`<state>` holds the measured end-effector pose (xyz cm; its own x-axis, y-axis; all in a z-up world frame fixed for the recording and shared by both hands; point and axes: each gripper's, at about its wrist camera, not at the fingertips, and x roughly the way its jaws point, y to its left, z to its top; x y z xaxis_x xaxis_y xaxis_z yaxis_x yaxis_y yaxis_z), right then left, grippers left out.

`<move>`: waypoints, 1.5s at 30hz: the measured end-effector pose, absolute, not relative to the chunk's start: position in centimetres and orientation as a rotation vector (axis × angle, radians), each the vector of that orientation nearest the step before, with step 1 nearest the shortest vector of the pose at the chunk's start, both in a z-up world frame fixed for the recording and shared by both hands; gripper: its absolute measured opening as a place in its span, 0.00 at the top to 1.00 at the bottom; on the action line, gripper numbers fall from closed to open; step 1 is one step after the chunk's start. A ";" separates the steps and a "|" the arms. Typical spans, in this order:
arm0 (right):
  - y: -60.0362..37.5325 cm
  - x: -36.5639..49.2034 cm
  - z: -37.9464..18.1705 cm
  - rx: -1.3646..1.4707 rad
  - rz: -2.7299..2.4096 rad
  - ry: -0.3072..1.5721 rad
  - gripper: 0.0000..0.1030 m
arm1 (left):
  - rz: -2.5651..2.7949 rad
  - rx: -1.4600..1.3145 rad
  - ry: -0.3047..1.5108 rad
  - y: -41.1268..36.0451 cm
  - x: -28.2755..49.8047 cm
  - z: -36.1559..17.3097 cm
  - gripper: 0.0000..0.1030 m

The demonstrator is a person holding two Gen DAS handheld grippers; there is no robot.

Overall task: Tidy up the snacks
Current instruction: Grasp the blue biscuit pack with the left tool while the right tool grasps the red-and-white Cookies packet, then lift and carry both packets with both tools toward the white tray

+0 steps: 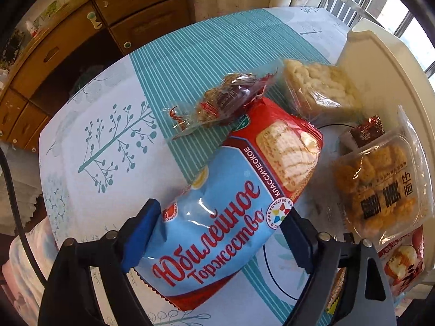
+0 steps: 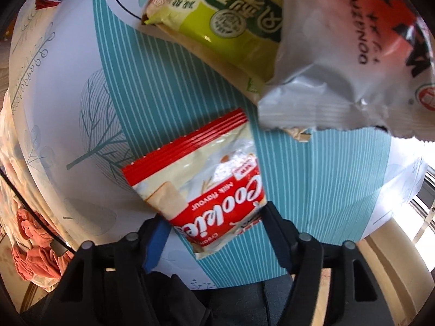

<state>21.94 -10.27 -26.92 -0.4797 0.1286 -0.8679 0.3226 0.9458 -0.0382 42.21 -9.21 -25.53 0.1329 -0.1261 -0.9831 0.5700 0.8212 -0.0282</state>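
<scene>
Two packets sit between your jaws on the striped surface (image 1: 174,62).
Your left gripper (image 1: 217,233) clasps the blue biscuit bag (image 1: 217,206); your right gripper (image 2: 214,233) pinches the red cookie packet (image 2: 212,190).

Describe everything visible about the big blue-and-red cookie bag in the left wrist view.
The cookie bag is a puffy glossy film pack, blue at the near end with red Cyrillic script, red at the far end with a biscuit picture, and a serrated red seal. It lies on the tablecloth, its near end between the left gripper fingers, pads at its sides. A clear-wrapped snack rests on its far end.
</scene>
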 end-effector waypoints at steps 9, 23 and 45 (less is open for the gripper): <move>-11.6 21.5 -25.5 0.327 -0.201 2.037 0.50 | -0.521 0.381 1.340 -8.3 41.0 -25.2 0.32; -14.4 18.8 -22.9 0.351 -0.168 1.960 0.53 | -0.463 0.238 1.442 -3.9 37.7 -25.1 0.40; -15.8 16.1 -12.7 0.422 -0.136 1.709 0.53 | -0.429 -0.079 1.440 7.6 26.4 -18.9 0.44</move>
<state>16.07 -15.85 -12.69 -0.1250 0.2002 -0.9718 0.3517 0.9248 0.1453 26.35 7.63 -18.88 0.0682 -0.3317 -0.9409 0.2373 0.9214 -0.3076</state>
